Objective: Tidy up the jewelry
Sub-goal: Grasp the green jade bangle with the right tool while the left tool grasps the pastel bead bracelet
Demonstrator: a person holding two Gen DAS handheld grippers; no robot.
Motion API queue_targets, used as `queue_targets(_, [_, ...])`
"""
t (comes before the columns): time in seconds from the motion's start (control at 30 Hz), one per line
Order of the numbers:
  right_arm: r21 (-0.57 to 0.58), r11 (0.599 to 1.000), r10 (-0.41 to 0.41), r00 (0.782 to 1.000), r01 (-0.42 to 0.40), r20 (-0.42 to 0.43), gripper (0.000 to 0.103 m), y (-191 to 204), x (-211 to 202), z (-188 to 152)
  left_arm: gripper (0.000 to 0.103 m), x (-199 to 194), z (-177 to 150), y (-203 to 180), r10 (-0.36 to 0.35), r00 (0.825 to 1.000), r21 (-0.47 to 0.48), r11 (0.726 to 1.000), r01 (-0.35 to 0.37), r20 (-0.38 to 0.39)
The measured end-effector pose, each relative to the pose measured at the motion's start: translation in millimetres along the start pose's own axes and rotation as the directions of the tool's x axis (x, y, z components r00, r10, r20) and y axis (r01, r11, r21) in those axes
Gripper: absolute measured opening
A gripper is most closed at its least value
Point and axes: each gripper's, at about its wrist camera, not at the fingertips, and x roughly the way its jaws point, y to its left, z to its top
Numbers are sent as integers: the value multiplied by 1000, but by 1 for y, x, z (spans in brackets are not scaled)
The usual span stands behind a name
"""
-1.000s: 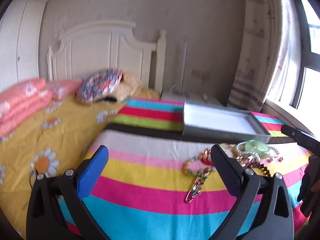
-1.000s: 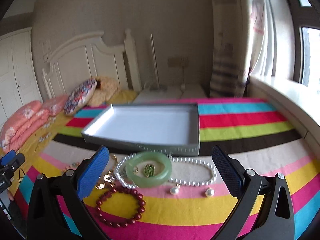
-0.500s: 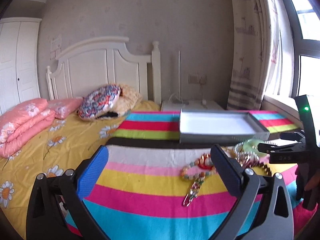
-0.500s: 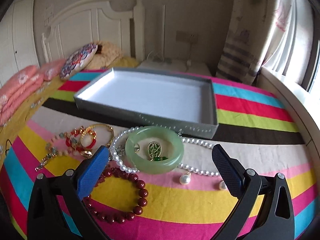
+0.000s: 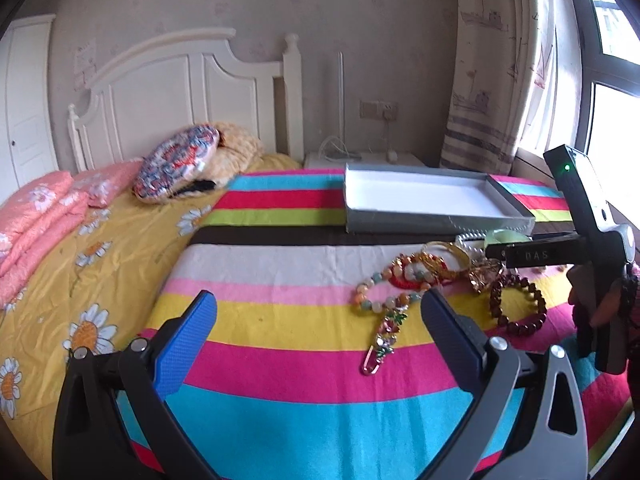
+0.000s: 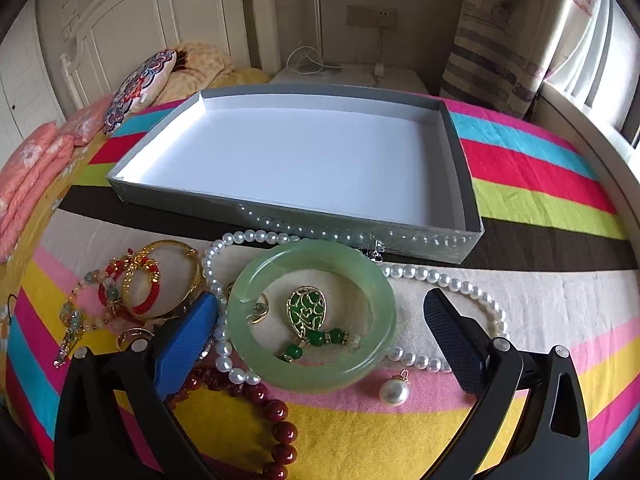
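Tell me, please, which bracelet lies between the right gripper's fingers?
The jade bangle; the red bead bracelet and gold bangle lie left of it.

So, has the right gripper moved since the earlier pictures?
Yes. The right gripper came forward and down toward the grey box; its open fingers now flank the green bangle.

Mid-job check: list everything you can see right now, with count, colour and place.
tray: 1, grey outside, white inside, empty, on striped blanket
jade bangle: 1, pale green, in front of tray
green pendant: 1, inside bangle
pearl necklace: 1, white, under bangle
pearl drop: 1, white
red bead bracelet: 1, dark red, nearest
gold bangle: 1, left
pillows: several, at headboard
left gripper: open, away from jewelry
right gripper: open, astride jade bangle
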Motion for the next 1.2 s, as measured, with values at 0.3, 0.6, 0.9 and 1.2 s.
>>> queue_targets(0.3, [31,996,88,996,-89,24,91,-14,-20,-5,101,33,10,-7,-46,992,8,999,48,-119])
queue_targets(0.6, [-114,992,-52,999,53,8,91,4,-8,-4,101,46,4,-27,-62,987,23,998,66,-148])
queue_targets(0.9, [-46,998,42,999,-41,25,76,-5,-8,-7,101,81,14,-35,-88,960,30,995,99,-265])
queue_targets(1.2, [11,995,92,987,-94,133,76,-19,-29,-10,69,113,16,-54,-97,927,106,984,144,-361])
